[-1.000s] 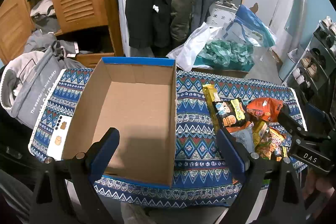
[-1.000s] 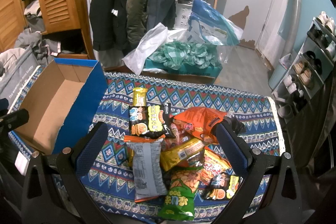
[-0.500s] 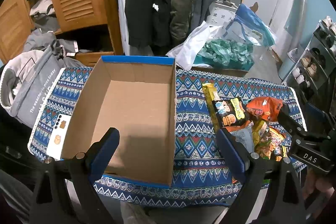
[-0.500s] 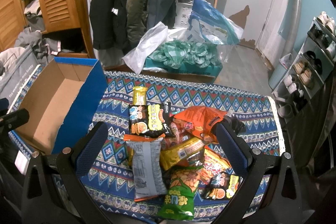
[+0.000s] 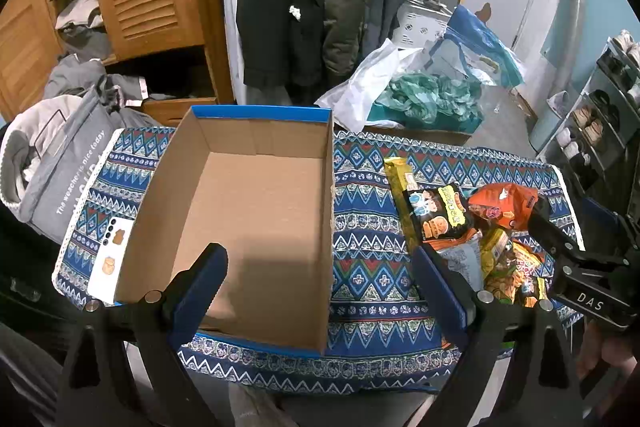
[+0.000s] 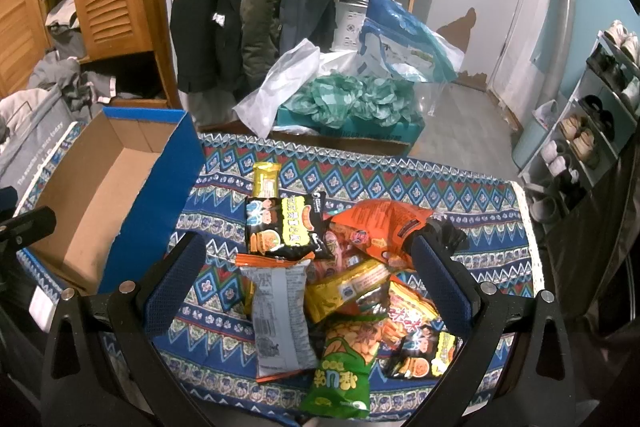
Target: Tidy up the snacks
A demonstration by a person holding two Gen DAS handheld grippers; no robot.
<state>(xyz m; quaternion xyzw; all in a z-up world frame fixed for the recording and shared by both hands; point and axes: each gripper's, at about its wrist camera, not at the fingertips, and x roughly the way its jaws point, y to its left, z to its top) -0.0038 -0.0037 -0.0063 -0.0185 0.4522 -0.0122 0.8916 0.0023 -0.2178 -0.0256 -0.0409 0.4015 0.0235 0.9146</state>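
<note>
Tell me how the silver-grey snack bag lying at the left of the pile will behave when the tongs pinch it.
The silver-grey bag looks puffed with crinkled film, so it will probably squash and flex rather than stay stiff. Its glossy surface may slip between the pads. It seems light for its size, and it lies over the edge of the snack pile, so lifting it could nudge neighbouring packets.

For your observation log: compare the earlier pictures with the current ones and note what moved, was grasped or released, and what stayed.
Nothing visibly changed. Both tongs, left and right, hang open and empty as before; the empty blue-edged cardboard box and the pile of colourful snack packets lie where they were on the patterned blue tablecloth.
</note>
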